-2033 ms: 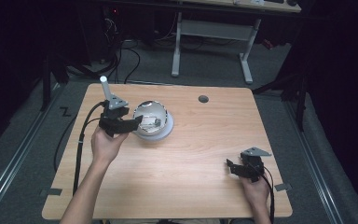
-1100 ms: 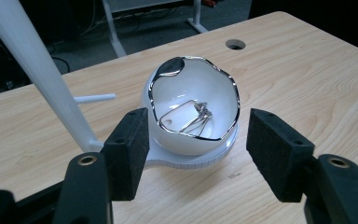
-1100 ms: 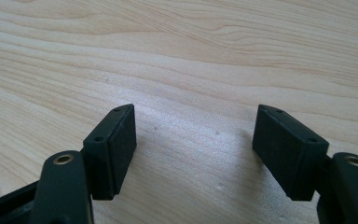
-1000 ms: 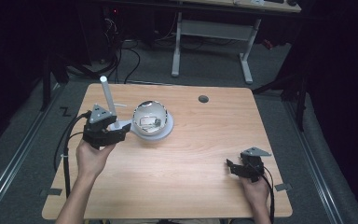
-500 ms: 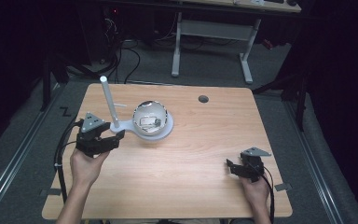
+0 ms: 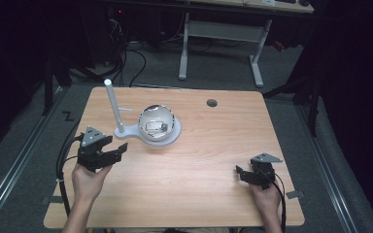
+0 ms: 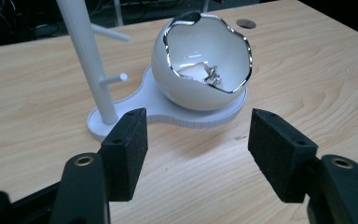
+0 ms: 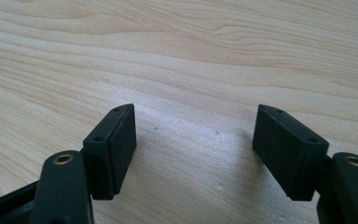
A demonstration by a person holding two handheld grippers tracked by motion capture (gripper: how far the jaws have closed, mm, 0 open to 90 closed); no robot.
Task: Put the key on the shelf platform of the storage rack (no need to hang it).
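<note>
Eggshell-shaped bowl (image 7: 200, 70) with small metal piece (image 7: 210, 74) inside

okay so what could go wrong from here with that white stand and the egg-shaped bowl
The left tongs stand open just short of the stand's base; a careless move could nudge the thin post and tip it. The egg-shaped bowl holds a small metal piece that a bump might spill.

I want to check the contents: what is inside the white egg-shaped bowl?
Inside the bowl lies a small silver metal piece. The front wall covers the bottom under it.
</note>
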